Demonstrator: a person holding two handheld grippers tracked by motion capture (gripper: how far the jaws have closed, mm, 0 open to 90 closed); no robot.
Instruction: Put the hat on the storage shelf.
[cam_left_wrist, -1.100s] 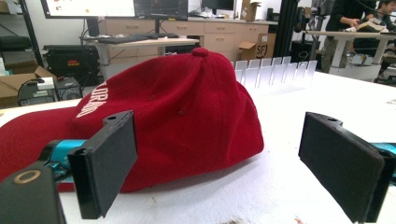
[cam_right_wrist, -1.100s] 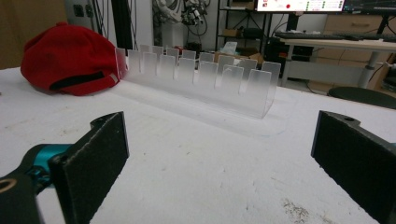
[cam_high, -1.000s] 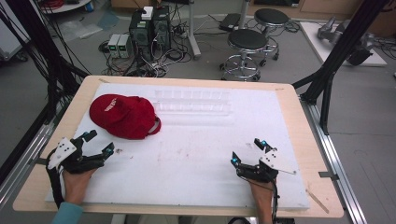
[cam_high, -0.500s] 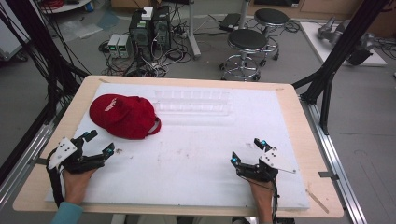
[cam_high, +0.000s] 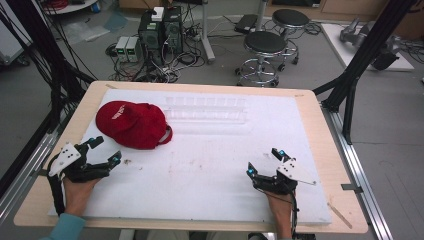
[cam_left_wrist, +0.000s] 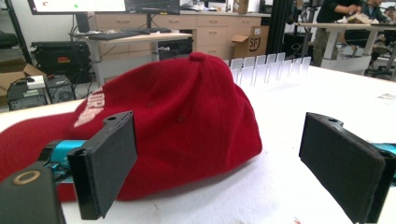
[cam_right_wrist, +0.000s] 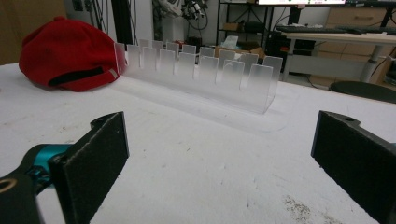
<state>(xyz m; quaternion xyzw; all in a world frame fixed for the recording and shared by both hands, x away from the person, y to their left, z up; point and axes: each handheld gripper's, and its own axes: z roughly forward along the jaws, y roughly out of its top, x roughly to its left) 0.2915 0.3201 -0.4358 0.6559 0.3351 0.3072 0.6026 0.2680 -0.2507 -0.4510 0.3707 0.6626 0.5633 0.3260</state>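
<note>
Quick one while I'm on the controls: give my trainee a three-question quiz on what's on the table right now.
1. True or false: the red cap is held in the left gripper.
2. Which gripper is nearer the cap: A) left, B) right gripper?
3. Fill in: the clear slotted rack stands on the ____ side of the white table, away from the person.

Key:
1. False; the cap lies on the table, and the left gripper's jaws are open and apart from it.
2. A.
3. Far.
</note>
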